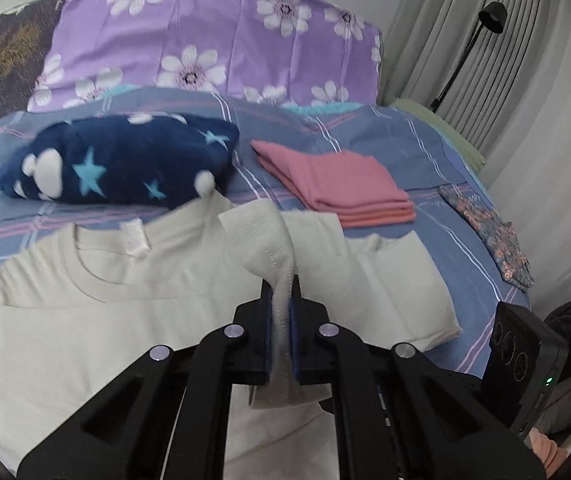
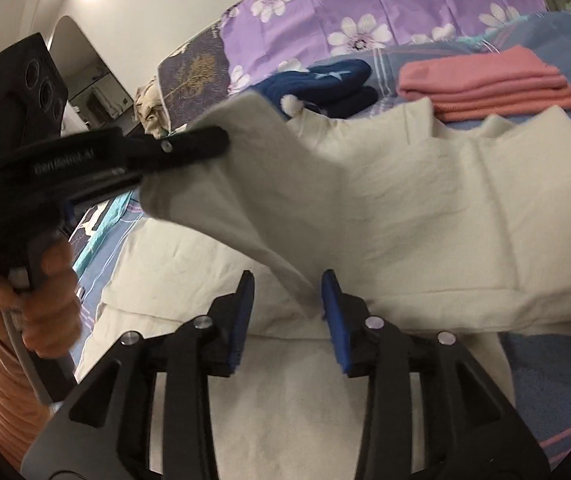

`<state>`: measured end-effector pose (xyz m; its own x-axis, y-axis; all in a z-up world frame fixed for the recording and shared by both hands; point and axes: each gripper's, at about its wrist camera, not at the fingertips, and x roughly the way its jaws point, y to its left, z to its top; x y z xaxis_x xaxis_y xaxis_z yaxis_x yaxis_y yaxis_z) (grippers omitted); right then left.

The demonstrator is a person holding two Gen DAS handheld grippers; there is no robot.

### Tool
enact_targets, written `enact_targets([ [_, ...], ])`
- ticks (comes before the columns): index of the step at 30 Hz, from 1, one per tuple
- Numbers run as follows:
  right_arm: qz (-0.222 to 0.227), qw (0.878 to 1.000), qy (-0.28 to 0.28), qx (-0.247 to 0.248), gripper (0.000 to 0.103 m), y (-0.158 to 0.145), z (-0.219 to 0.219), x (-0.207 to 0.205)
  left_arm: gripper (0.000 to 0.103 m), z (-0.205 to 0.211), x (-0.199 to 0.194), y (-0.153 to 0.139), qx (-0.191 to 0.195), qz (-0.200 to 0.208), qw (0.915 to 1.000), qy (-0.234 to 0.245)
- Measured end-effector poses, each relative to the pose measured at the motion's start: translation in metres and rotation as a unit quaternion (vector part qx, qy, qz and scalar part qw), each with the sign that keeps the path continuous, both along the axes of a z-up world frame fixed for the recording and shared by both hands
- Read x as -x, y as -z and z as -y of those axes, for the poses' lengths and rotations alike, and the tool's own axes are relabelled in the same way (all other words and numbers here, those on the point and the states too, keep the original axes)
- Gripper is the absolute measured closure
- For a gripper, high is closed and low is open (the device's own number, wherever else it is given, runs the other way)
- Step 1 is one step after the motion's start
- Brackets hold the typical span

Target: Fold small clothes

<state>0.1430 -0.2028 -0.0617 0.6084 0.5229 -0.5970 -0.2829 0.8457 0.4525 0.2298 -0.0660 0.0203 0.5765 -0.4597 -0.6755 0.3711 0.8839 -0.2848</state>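
Observation:
A cream T-shirt lies spread on the blue striped bed sheet, neckline to the left. My left gripper is shut on a fold of its fabric and holds it raised off the bed. In the right wrist view the left gripper lifts that part of the T-shirt so it hangs in a slope. My right gripper stands open low over the shirt. A ridge of the hanging cloth runs down between its blue pads and lies against the right one, unpinched.
A folded pink stack and a navy star-patterned fleece lie beyond the shirt. A small floral cloth sits near the bed's right edge. Purple flowered bedding, curtains and a black lamp stand behind. A hand holds the left gripper.

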Motion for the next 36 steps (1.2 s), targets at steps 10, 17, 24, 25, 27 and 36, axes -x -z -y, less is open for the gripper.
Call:
enact_targets([
  [10,0.027,0.995,-0.096,0.0,0.06,-0.005,-0.024,0.011,0.096,-0.057,0.011,-0.018,-0.006,0.021,0.9986,-0.048],
  [17,-0.05,0.998,-0.023,0.03,0.072,0.019,-0.013,-0.009,0.097,-0.094,0.028,-0.036,-0.028,0.057,0.994,-0.089],
  [24,-0.036,0.997,-0.041,0.057,0.057,0.017,-0.026,-0.006,0.097,-0.151,0.039,-0.029,-0.034,0.047,0.988,-0.143],
  [25,-0.036,0.997,-0.041,0.057,0.057,0.017,-0.027,-0.008,0.097,-0.161,0.039,-0.022,-0.032,0.036,0.9873,-0.151],
  [27,-0.037,0.997,-0.042,0.056,0.057,0.016,-0.026,-0.005,0.097,-0.174,0.04,-0.01,-0.032,0.019,0.9856,-0.165],
  [36,-0.034,0.996,-0.05,0.061,0.05,0.016,-0.03,-0.004,0.095,-0.22,0.049,0.038,-0.026,-0.036,0.9771,-0.208],
])
